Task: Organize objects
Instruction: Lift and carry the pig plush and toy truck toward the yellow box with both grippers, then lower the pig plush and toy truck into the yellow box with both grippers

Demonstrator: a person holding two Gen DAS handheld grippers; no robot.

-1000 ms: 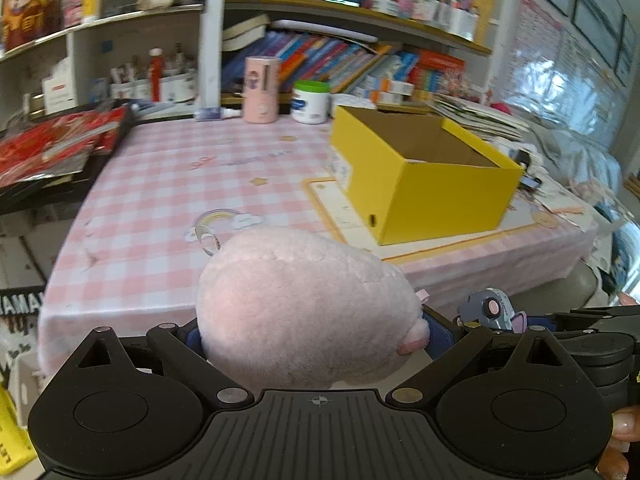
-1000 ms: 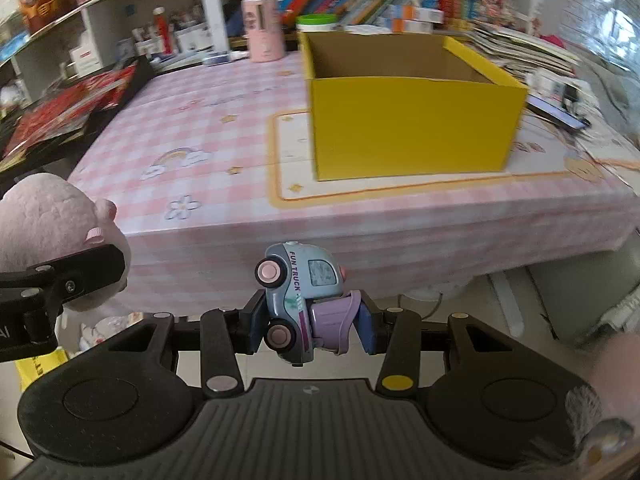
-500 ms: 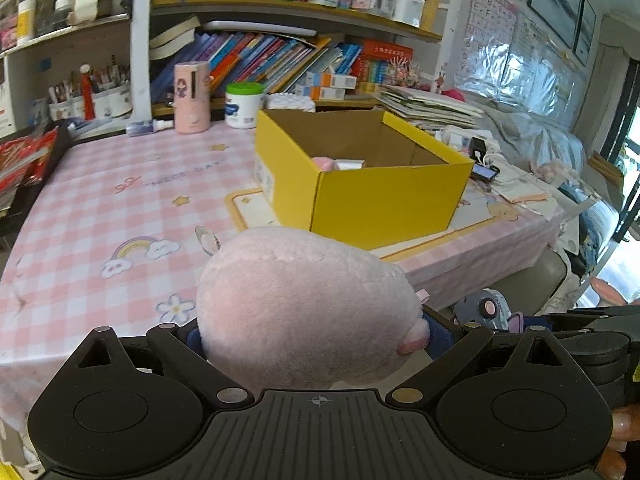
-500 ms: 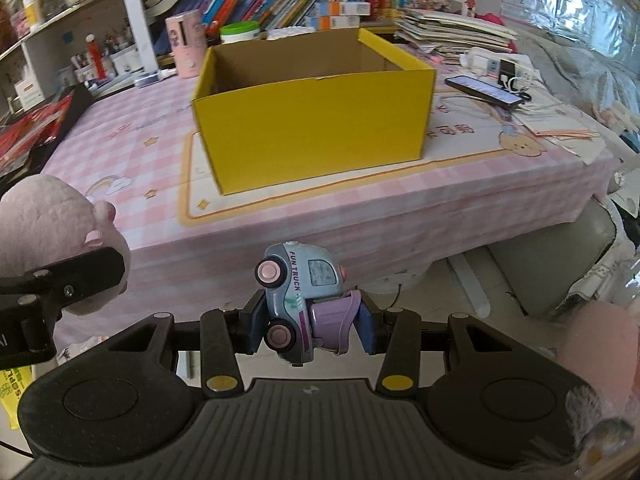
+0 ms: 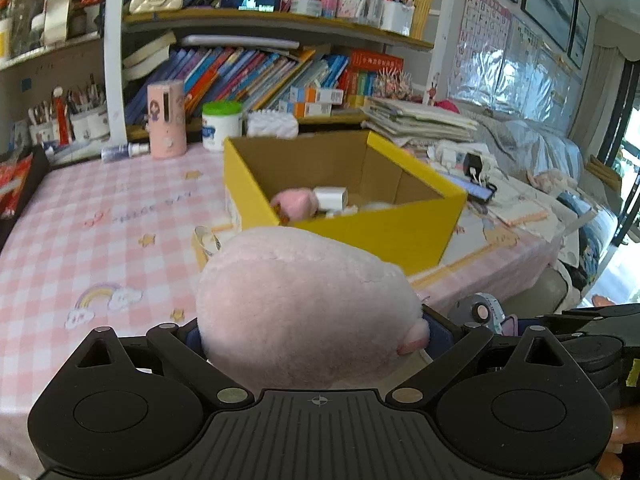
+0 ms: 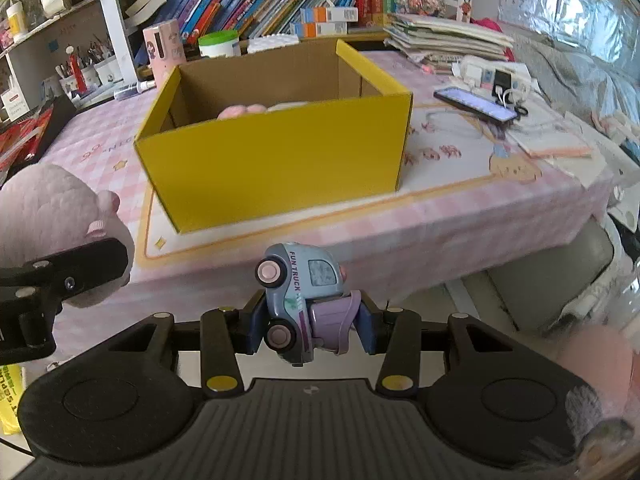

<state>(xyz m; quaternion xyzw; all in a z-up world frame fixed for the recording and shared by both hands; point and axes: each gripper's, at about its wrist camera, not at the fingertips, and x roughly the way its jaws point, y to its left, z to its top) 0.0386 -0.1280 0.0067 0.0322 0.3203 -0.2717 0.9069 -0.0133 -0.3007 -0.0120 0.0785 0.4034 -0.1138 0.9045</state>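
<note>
Pink fuzz fills most of the left wrist view — a round plush toy (image 5: 308,304) is squeezed between the fingers of the left gripper (image 5: 316,332), which is clamped on it from both sides. It's held up in the air over the near edge of the bench (image 5: 100,240), the one with the pink checked cloth with rainbows and stars on it.

Right gripper (image 6: 310,320) has its jaws closed tight on a little blue and purple toy truck (image 6: 304,300) with "FUN TRUCK" on the side. The truck sits tipped, wheels facing left, nose up. It's hanging just off the front edge of the bench, over the floor.

Yellow cardboard box (image 6: 276,160) stands open on a mat near the front of the bench, straight ahead of both grippers. There's stuff in it — a small pink soft thing (image 5: 296,202) and a white block (image 5: 330,196) next to it, plus something pale I can't make out.

Behind the box: a pink cylinder (image 5: 166,120), a white jar with a green lid (image 5: 222,126), then shelves (image 5: 280,24) crammed with books. Off to the right of the box there's a phone (image 6: 476,104) lying flat and a stack of papers (image 6: 444,36).
</note>
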